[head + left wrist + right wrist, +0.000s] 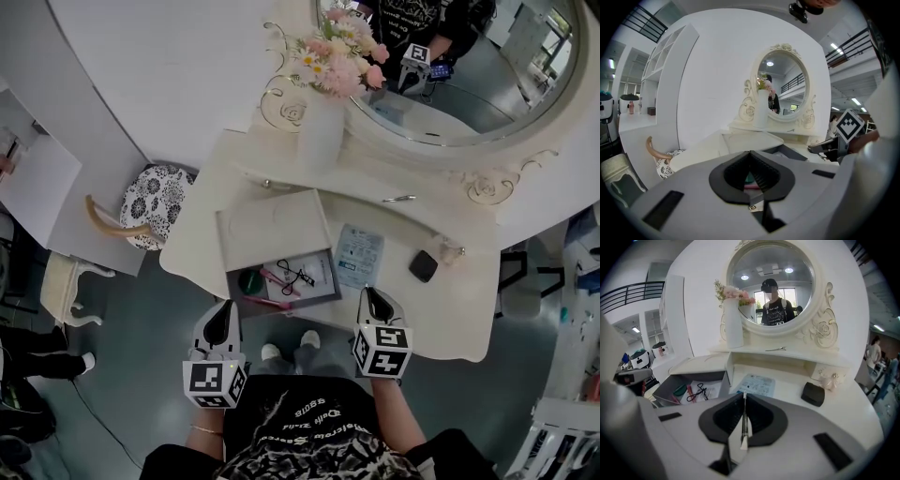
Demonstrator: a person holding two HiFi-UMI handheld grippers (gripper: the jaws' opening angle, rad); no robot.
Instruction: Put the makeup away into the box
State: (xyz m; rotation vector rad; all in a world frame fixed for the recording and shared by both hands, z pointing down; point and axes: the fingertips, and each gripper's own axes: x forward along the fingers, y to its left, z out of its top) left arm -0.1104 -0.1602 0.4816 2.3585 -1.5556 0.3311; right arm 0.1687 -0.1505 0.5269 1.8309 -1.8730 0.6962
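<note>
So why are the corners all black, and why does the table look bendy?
Left gripper view and right gripper view: a wide-angle lens gives a round picture with black corners and bulges the cream oval carved-frame mirror. Head view: the cream painted dressing table curves at its edges, and the light is even, with soft shadows.

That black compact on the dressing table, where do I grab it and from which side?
Pinch the black compact across two opposite edges, coming down from above: it lies flat, low and squarish, so probably only its edges offer the jaws a hold.
</note>
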